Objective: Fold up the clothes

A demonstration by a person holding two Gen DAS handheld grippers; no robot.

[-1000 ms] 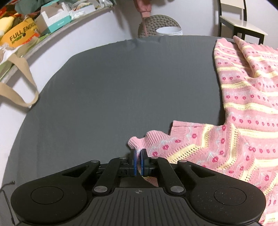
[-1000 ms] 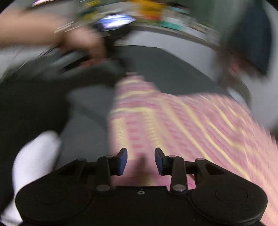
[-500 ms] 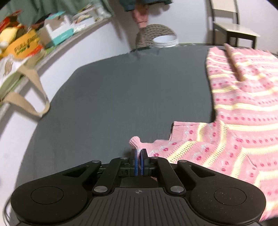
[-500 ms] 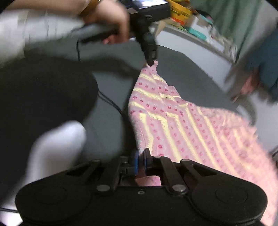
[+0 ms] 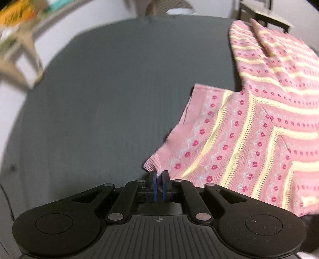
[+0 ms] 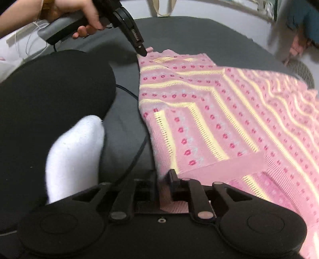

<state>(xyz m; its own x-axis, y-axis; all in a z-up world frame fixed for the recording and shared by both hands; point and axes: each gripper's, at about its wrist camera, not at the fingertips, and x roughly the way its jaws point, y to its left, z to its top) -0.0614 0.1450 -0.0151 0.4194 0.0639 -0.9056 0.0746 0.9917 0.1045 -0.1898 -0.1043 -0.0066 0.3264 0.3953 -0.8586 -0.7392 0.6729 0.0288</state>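
Sweater point(image 5: 249, 139) lengthwise away from claws

shelf clutter point(image 5: 14, 18) far left motion-blurred, unreadable; pink sweater point(image 5: 259, 129) cut off right; right gripper point(image 6: 162, 179) left finger hidden behind knit.

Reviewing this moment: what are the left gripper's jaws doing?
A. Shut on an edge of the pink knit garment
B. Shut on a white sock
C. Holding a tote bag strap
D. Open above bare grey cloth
A: the left gripper has its jaws shut on the ribbed edge of the pink knit garment.
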